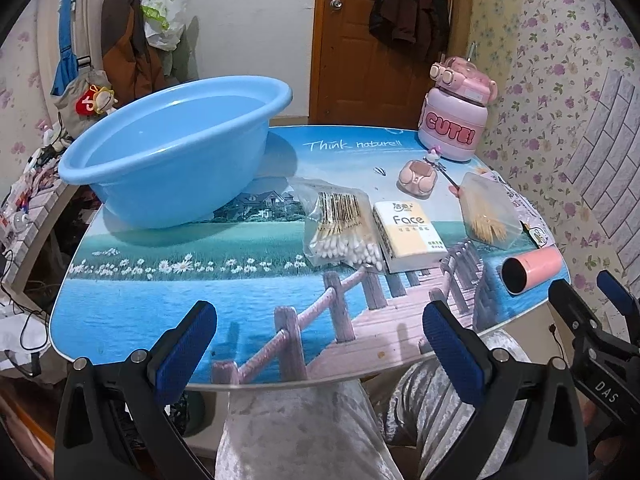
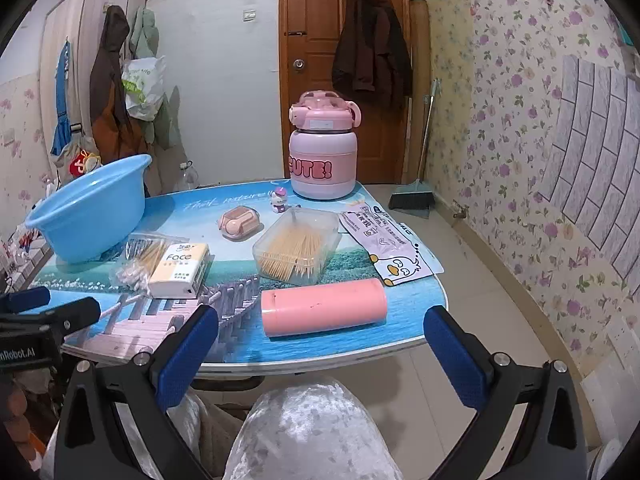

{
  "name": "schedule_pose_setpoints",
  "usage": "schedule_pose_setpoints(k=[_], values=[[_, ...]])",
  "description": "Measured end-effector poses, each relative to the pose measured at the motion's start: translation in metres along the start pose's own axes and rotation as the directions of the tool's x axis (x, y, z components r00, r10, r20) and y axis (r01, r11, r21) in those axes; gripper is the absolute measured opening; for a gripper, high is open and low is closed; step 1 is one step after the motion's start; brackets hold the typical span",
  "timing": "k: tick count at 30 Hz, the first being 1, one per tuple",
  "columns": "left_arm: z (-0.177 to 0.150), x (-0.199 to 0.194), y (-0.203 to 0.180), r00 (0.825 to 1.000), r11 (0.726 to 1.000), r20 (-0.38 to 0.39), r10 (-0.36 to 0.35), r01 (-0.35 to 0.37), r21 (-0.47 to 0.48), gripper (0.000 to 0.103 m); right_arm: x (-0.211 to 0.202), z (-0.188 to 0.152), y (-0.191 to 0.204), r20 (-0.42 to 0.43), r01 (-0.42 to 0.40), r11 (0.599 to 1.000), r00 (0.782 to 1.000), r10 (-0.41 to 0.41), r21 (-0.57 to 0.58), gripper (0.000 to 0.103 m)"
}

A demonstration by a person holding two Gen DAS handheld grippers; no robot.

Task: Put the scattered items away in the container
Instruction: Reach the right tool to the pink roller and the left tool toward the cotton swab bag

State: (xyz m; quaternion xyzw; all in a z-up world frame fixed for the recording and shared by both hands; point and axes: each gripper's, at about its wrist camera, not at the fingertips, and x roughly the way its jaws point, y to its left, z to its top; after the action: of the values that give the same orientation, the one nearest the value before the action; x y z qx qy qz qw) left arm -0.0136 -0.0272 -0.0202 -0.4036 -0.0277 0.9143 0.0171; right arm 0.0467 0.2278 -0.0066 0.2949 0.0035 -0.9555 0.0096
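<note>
Because the blue basin [image 1: 172, 152] stands empty at ten o'clock on the table [image 1: 168, 304], nothing has yet been tidied into it. The loose items cluster from its right toward three o'clock — bag of cotton swabs [image 1: 340, 228] touching the tissue pack [image 1: 410, 238], toothpick box [image 2: 298, 244] beyond, pink cylinder [image 2: 324, 306] lying on its side near the front edge. Left gripper [image 1: 320, 344] and right gripper [image 2: 322, 344] hover short of the table, jaws spread wide, holding nothing — presumably readied for a first pick.
</note>
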Motion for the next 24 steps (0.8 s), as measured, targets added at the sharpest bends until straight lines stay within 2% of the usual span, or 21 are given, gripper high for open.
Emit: schedule_pose_setpoints(k=[8,14,24], values=[[0.013,0.012,0.000,1.000,1.000,-0.010,-0.003,0.003,0.006,0.103,0.009,0.004,-0.004,0.014,0.018,0.999,1.000,-0.017,-0.049,0.103],[0.022,0.025,-0.004,0.999,1.000,-0.026,-0.018,0.018,0.000,0.103,0.024,0.005,-0.012,-0.026,0.005,0.999,1.000,-0.005,-0.033,0.103],[0.030,0.035,-0.013,0.998,0.999,-0.036,-0.052,0.052,-0.006,0.103,0.040,0.006,-0.010,-0.046,-0.014,0.997,0.999,0.011,-0.079,0.103]])
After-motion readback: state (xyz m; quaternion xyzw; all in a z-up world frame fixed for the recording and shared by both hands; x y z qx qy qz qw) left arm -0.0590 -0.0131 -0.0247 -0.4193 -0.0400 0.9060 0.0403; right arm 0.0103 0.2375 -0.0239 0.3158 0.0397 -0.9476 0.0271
